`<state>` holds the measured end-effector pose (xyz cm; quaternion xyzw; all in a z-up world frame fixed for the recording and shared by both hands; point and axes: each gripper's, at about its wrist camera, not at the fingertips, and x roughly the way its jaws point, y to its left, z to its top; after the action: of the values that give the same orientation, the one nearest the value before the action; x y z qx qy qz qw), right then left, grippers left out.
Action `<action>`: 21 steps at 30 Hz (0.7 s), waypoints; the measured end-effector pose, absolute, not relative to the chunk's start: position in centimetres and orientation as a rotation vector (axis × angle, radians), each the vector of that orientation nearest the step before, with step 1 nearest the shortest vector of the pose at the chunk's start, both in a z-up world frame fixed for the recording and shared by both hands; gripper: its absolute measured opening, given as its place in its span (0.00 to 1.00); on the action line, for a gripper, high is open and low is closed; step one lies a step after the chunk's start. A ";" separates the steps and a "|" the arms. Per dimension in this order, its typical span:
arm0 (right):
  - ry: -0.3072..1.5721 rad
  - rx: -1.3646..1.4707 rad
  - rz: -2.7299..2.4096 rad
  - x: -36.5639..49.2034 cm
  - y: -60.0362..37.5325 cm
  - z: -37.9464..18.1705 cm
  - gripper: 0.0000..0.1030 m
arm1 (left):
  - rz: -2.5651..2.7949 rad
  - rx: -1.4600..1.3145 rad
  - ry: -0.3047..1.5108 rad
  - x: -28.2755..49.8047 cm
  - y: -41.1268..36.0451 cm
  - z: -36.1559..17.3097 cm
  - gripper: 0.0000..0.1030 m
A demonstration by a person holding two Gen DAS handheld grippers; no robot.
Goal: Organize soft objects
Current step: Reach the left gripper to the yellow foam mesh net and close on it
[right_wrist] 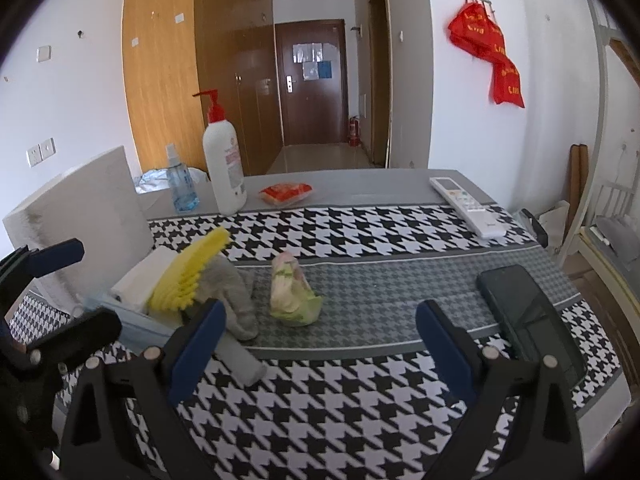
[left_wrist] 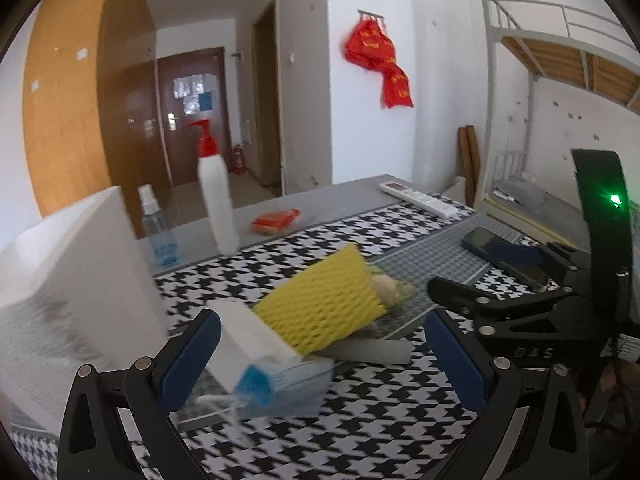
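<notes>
Houndstooth cloth (right_wrist: pixel 360 236) covers the surface, and both hand-held grippers hang over its near edge with jaws spread wide and nothing between the blue pads. Left hand-held gripper (left_wrist: pixel 322 360) looks straight at the soft pile: a yellow foam net (left_wrist: pixel 320 304) lies tilted on top of a white tissue pack (left_wrist: pixel 252 344), with a blue face mask (left_wrist: pixel 280 384) under the pack's near end and a grey rolled cloth (left_wrist: pixel 368 350) poking out to the right beneath the net. That view is smeared with motion blur, so finer edges are hard to read. Right hand-held gripper (right_wrist: pixel 320 344) sees the same pile from the side, at its left finger: the net stands on edge against the tissue pack, the grey cloth droops just beside the blue pad, apart from it as far as I can tell. Sitting alone on the grey band of the cloth, near the pile but not touching it, is a crumpled pale green and pink cloth (right_wrist: pixel 292 292). Further right lies a dark phone (right_wrist: pixel 524 312), and a white remote (right_wrist: pixel 466 206) sits toward the far right corner. Along the far edge stand a white pump bottle (right_wrist: pixel 222 156), a small clear spray bottle (right_wrist: pixel 182 184) and a red packet (right_wrist: pixel 286 193). A tall white block (right_wrist: pixel 84 216) rises at the left, just behind the pile.
</notes>
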<state>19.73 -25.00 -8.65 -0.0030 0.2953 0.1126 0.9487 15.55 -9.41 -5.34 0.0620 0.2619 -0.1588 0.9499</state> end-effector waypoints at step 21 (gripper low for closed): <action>0.639 0.005 0.257 21.7 -26.8 -9.6 0.95 | -0.225 0.255 0.631 19.8 -12.3 -8.2 0.69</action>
<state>21.74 -26.82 -9.56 0.0025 0.3130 0.1260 0.9413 19.85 -12.30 -8.18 0.1250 0.3086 -0.1102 0.9365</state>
